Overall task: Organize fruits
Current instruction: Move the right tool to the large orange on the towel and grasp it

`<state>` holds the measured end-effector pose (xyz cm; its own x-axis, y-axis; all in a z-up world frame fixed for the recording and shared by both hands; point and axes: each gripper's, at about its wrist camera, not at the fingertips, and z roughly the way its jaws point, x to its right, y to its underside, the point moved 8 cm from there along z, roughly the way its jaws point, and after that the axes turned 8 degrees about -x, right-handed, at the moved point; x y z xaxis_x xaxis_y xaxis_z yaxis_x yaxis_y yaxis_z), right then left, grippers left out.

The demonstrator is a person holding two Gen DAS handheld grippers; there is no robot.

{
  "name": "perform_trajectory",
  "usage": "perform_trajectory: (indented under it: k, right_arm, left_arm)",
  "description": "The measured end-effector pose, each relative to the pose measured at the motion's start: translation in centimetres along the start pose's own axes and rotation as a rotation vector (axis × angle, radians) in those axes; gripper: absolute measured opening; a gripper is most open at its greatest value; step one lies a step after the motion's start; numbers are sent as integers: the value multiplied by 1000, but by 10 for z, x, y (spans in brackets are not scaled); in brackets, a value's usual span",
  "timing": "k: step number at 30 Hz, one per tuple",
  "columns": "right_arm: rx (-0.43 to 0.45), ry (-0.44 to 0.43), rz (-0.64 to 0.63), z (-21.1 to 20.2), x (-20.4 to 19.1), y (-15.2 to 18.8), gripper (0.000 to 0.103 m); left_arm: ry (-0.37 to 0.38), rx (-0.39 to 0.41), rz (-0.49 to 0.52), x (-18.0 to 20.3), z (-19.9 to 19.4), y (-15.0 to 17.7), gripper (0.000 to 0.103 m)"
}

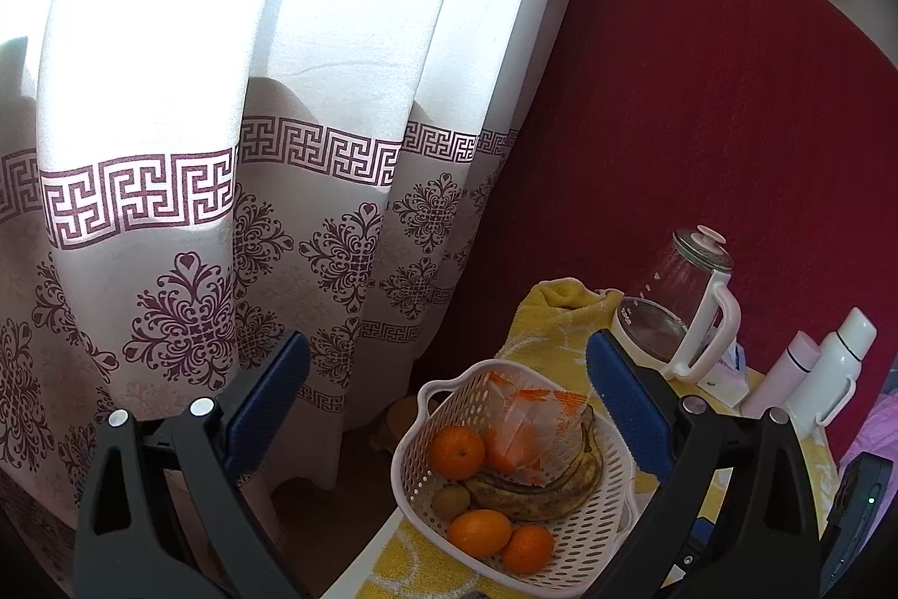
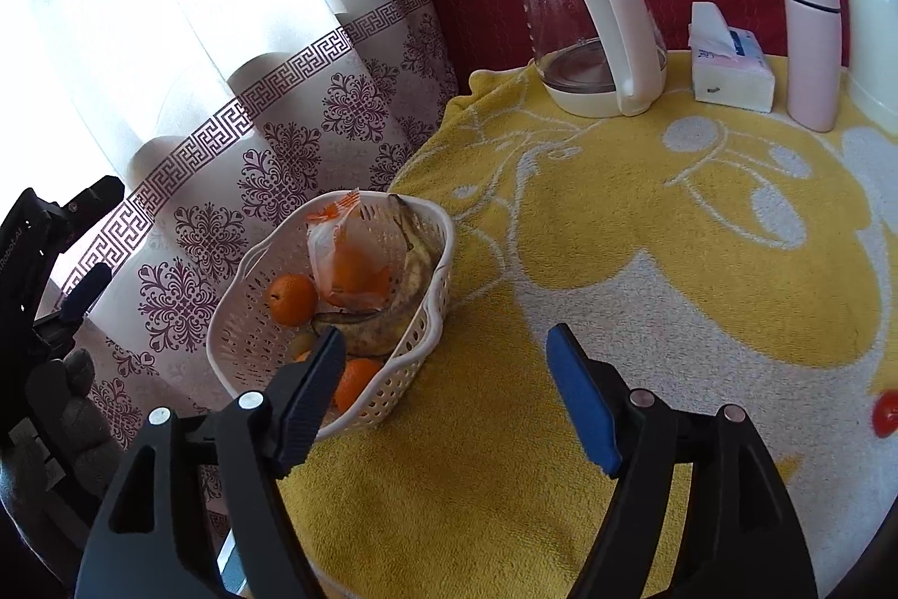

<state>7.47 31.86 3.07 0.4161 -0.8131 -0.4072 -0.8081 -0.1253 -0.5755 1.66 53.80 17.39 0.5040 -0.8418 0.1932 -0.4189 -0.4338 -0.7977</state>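
A: From the left wrist, where's the fruit?

B: In the white basket, low and just right of centre between the spread, empty fingers of the left tongs. The bananas lie crosswise.

A: And the right wrist?

B: The right tongs gape empty too; the basket sits ahead-left behind the left finger. A red fruit, possibly a tomato, lies loose far right on the yellow towel, nearer the right hand, I'd judge.

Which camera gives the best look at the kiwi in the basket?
The left wrist view: the kiwi lies unobstructed beside the bananas. In the right wrist view, only a sliver shows behind that gripper's finger.
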Motion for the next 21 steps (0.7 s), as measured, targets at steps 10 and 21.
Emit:
perform_trajectory:
  k: [10,21]
  right_arm:
    - [40,57,104,-27,49,14,74]
    - [122,188,222,-71,125,27,74]
  left_arm:
    - [30,-2,26,15,-2,4,100]
    - [53,-6,73,35,-4,12,100]
